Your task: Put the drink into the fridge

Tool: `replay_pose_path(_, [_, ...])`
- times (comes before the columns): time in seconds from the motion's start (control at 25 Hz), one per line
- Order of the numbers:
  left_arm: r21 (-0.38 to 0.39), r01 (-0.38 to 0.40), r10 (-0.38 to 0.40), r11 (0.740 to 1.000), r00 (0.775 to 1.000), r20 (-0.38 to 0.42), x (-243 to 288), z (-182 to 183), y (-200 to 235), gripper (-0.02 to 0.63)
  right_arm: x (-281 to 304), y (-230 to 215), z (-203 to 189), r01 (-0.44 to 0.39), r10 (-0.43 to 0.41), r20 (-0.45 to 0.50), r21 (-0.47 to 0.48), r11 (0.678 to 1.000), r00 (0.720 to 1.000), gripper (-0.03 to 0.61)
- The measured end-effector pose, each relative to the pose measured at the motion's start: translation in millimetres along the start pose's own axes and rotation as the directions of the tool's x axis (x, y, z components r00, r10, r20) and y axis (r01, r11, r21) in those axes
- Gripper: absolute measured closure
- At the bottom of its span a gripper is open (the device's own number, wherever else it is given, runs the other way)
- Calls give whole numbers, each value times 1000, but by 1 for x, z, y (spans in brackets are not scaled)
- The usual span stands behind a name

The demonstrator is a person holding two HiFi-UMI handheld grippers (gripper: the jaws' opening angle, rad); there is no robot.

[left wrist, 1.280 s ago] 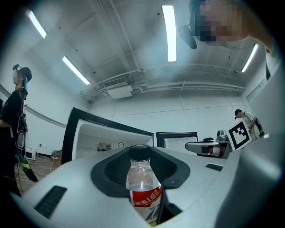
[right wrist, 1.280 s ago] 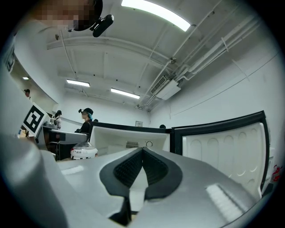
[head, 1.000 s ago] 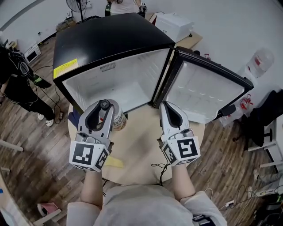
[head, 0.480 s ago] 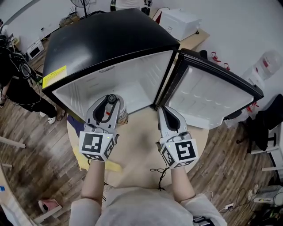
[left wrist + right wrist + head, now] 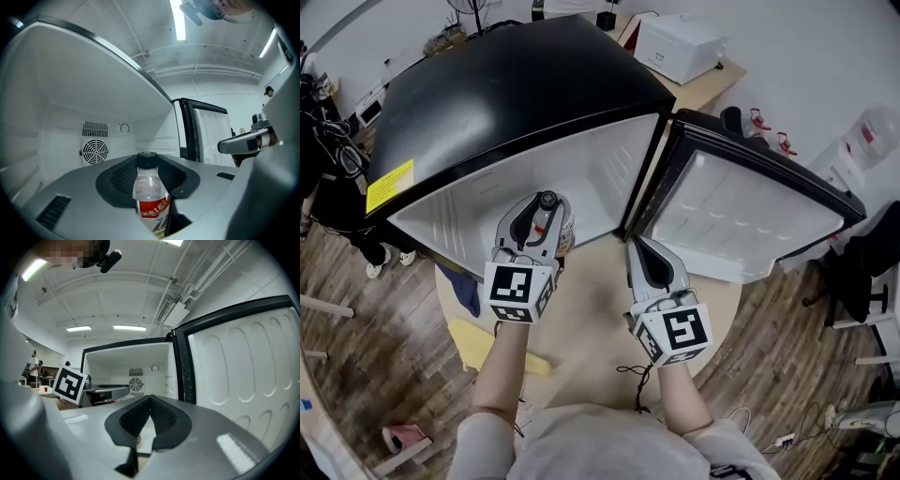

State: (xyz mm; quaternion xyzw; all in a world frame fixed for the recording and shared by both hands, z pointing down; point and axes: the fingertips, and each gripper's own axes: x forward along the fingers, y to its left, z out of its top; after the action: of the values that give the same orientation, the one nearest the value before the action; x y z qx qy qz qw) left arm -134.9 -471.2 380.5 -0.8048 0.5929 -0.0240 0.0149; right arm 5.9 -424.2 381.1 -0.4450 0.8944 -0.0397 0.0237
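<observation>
The drink is a clear bottle point(image 5: 557, 225) with a black cap and a red label point(image 5: 151, 197). My left gripper point(image 5: 542, 202) is shut on it and holds it upright at the mouth of the open black fridge point(image 5: 516, 84). In the left gripper view the white fridge interior point(image 5: 70, 117) with its round fan grille point(image 5: 95, 151) lies straight ahead. The fridge door point(image 5: 741, 202) stands swung open to the right. My right gripper point(image 5: 639, 246) hovers over the table by the door hinge, shut and empty, its pads meeting in the right gripper view point(image 5: 150, 398).
A round wooden table point(image 5: 591, 309) stands before the fridge, with a yellow cloth point(image 5: 478, 342) and a blue cloth point(image 5: 467, 292) at its left edge. A black cable point(image 5: 637, 370) lies near my body. A white box point(image 5: 680, 45) sits behind the fridge.
My left gripper has carried the bottle forward, up to the fridge opening. The right gripper has shifted slightly forward and left. The fridge looms larger in the head view.
</observation>
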Motion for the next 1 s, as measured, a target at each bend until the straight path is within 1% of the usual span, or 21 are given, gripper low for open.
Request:
replay_pose_path(0.16, [-8,-5,5,1000,1000,-14,22,-11,2,474,2,-9,-6,1,-1,-13,8,1000,1000,568])
replay_pose_path(0.36, [-37,-12,11,999,1000,-25,44,-20,6,474,4,-22,-13,3,-3,-29,15,1000,1000,568])
replay_pose_path(0.68, [-18,-39,38,999,998,-47,71,-31,12,474,6,-35,-25,3,-1,-53,33,999,999,568])
replay_pose_path(1.0, [-41,-60,58,997,997,-43,91,-40,20,474,8,-42,-35,1,2,-77,43,999,997,568])
